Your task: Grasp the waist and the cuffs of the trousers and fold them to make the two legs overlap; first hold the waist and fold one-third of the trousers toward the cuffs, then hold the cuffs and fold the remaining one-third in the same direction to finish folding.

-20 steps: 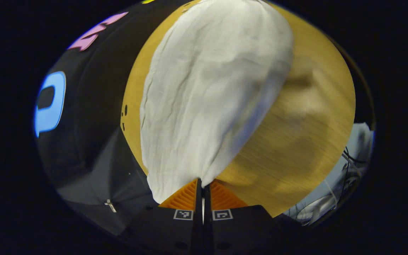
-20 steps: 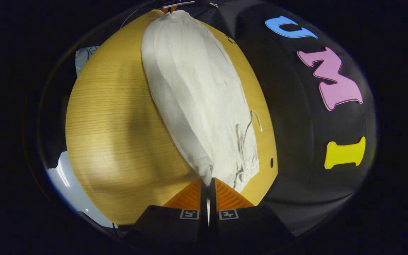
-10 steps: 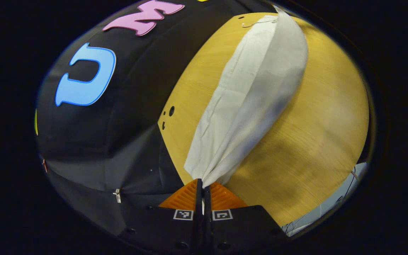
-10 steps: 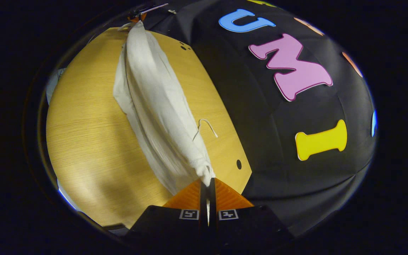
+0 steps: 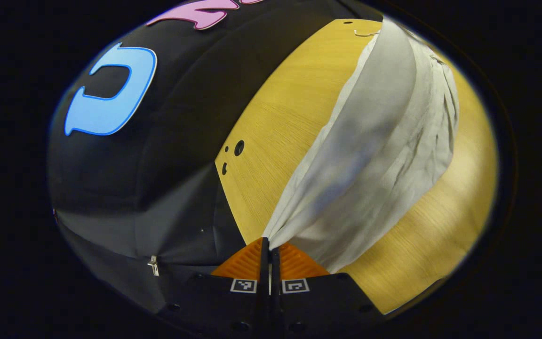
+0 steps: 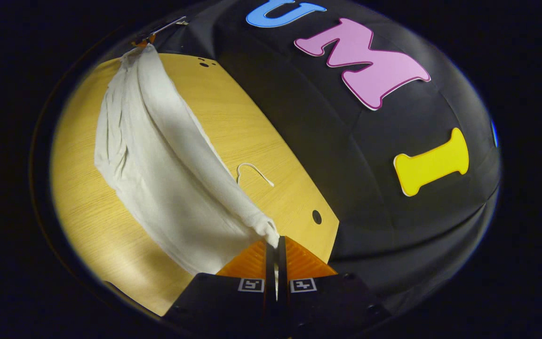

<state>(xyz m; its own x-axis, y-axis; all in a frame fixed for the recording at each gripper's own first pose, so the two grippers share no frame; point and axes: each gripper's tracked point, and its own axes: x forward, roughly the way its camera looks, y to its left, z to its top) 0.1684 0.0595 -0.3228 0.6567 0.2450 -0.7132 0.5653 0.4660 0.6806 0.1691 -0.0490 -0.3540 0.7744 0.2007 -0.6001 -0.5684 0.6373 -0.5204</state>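
Wooden table [image 5: 290,108], white trousers [image 5: 384,155] pinched taut by left gripper [image 5: 269,246] and right gripper [image 6: 276,241], far ends blurred.

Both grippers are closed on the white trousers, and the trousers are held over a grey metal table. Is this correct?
Not quite: the table is light wood, not grey metal, as the right gripper view shows. The rest holds: the left gripper and the right gripper are both closed on the white trousers, held over the table.

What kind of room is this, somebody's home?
More likely a staged recording booth: black cloth wall backs a bare wooden table, over which white trousers hang held by handheld grippers.
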